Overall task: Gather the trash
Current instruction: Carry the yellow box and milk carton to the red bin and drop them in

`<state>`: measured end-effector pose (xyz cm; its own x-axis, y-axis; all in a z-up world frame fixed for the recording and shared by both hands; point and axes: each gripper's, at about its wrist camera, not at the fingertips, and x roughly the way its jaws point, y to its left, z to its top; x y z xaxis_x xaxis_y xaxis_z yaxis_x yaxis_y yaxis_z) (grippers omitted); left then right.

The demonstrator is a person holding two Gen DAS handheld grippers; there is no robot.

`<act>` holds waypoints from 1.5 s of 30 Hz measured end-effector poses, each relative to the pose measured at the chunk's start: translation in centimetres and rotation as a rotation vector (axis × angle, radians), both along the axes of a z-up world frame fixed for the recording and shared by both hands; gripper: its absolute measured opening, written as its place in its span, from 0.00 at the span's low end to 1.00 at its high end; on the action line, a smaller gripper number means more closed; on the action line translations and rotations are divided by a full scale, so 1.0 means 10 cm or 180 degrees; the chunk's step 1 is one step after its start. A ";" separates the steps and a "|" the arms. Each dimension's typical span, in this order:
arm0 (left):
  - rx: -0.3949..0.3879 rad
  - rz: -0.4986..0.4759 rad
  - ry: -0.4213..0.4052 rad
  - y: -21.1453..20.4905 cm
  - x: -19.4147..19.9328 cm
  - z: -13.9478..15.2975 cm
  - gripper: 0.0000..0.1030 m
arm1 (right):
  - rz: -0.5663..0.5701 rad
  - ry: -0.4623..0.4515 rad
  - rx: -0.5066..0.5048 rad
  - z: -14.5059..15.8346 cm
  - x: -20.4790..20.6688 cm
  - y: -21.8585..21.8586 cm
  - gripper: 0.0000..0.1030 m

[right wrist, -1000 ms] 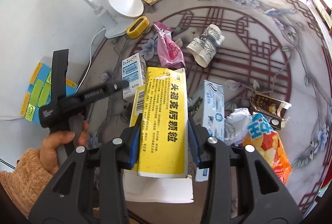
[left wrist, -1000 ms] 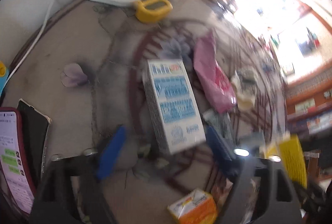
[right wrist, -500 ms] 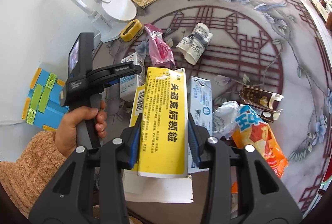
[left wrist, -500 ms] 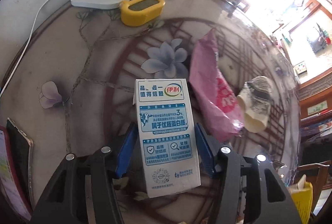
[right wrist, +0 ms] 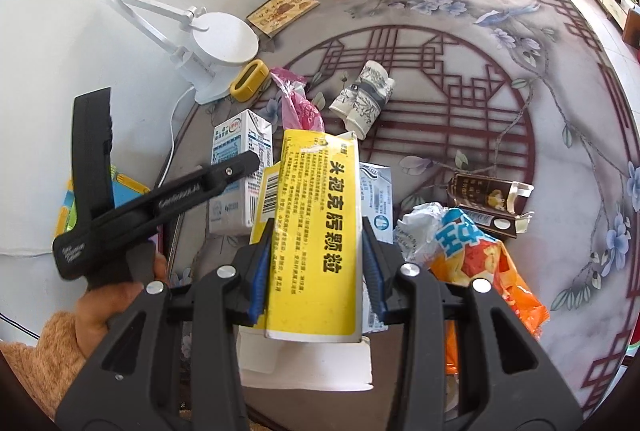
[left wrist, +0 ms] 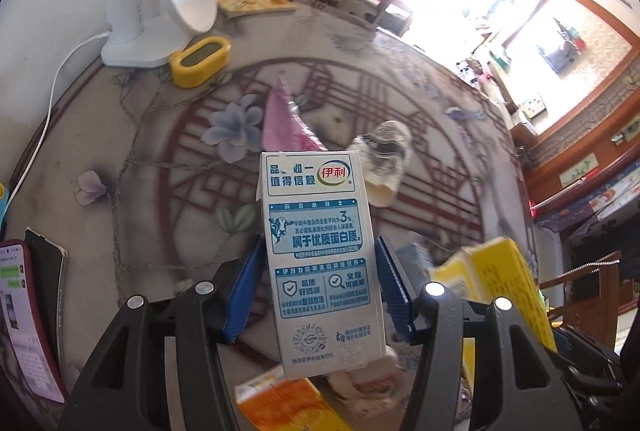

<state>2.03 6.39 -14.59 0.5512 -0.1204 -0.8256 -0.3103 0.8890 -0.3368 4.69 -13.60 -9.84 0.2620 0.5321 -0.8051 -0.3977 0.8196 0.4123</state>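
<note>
White-blue milk carton (left wrist: 320, 255) lifted off table (left wrist: 420, 103), clamped in left tool (left wrist: 318, 289) | right tool (right wrist: 316, 271) closed on yellow box (right wrist: 316, 231) | risk: smooth carton slipping, landing among near wrappers

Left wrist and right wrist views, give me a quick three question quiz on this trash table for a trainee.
1. True or false: the right gripper is shut on a yellow box.
2. What does the left gripper hold? A) pink bag B) milk carton C) paper cup
3. Fill in: the small yellow clock sits beside the white ____.

Key: 1 true; 2 B; 3 lamp.
</note>
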 end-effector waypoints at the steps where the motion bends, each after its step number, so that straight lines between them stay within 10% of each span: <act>1: 0.0020 -0.0019 -0.0031 -0.03 -0.03 0.03 0.52 | -0.0007 -0.0016 0.0008 0.01 -0.01 -0.02 0.38; 22: 0.0045 -0.0599 -0.0366 -0.72 -0.07 0.51 0.52 | -0.0660 -0.0219 0.0199 0.26 -0.03 -0.84 0.38; 45: 0.0009 -0.1706 -0.0367 -3.14 0.29 0.58 0.52 | -0.2159 -0.0233 0.0091 0.10 -0.29 -3.74 0.38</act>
<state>4.95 -25.02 -8.80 0.5002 -0.4072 -0.7642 0.2251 0.9133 -0.3393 1.83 -51.00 -8.82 0.5983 0.2519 -0.7606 0.1724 0.8866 0.4292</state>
